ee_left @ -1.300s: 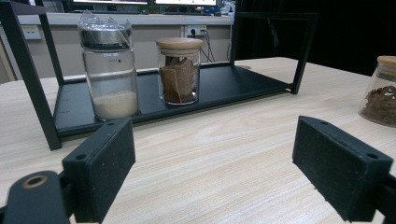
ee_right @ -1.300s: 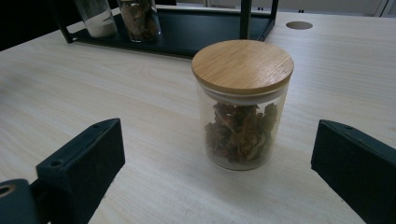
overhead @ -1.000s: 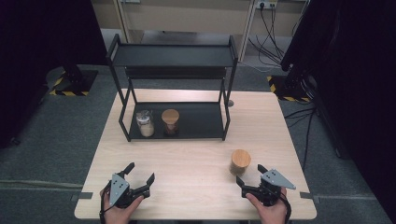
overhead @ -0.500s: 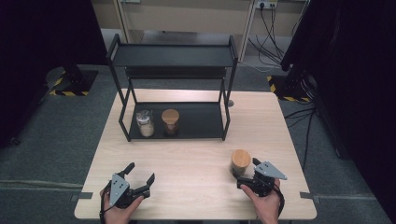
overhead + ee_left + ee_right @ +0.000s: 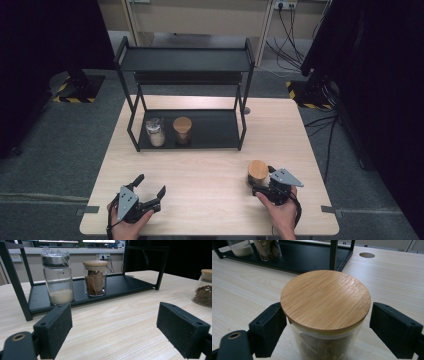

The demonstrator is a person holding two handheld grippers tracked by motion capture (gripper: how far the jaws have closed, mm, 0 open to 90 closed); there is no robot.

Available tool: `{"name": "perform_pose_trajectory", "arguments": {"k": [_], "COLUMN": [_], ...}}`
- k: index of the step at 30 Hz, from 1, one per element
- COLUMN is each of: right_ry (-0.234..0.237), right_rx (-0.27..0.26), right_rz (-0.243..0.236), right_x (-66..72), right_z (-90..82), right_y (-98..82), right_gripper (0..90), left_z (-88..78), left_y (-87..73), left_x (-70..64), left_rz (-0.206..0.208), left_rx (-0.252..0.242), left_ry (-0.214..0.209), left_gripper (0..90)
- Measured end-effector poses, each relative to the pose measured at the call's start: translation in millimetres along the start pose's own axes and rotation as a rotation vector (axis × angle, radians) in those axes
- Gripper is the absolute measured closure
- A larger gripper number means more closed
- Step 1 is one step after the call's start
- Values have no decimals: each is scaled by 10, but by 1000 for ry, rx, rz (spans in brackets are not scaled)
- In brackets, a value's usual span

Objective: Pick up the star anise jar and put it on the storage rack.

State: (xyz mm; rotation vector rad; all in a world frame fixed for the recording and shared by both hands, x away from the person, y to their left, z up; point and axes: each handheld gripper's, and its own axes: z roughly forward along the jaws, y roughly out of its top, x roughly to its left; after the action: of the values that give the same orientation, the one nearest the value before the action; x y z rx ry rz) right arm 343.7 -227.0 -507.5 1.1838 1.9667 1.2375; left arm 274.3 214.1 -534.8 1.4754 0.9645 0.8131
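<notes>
Bamboo-lidded jar [image 5: 258, 173] stands on table [image 5: 210, 175], at 4 o'clock from rack [image 5: 185, 95], between my right gripper [image 5: 327, 325] jaws; jaws apart, left pad at glass, right pad clear. My left gripper [image 5: 148, 191] at table's 7 o'clock, jaws wide, holding nothing. On rack's bottom shelf: powder jar [image 5: 57, 277] at 9 o'clock of second wood-lidded jar [image 5: 95, 277].

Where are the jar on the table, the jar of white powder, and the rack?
jar on the table [image 5: 325, 300], right gripper view, bamboo lid.
jar of white powder [image 5: 58, 282], left gripper view, glass wall.
rack [image 5: 185, 59], high view, top shelf.
</notes>
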Motion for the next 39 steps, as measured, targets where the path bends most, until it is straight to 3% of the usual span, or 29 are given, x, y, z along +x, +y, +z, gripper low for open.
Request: {"name": "perform_pose_trajectory", "arguments": {"k": [10,18,31,39], "right_ry": [22,13,37,59], "right_rx": [8,8,-89,-98], "right_rz": [-10,-27,-57,-80], "right_x": [-3,16,177,291], "right_z": [51,45,-43,21], "right_y": [2,12,166,291], "right_gripper": [250,257,258,258], "left_z": [1,1,1,2], "left_y": [1,1,1,0], "left_x": [3,3,0,-3], "left_rz": [-2,-3,0,2], "left_rx": [1,2,1,-1], "left_ry": [0,-1,-1,-1], "left_gripper": [127,127,127,127]}}
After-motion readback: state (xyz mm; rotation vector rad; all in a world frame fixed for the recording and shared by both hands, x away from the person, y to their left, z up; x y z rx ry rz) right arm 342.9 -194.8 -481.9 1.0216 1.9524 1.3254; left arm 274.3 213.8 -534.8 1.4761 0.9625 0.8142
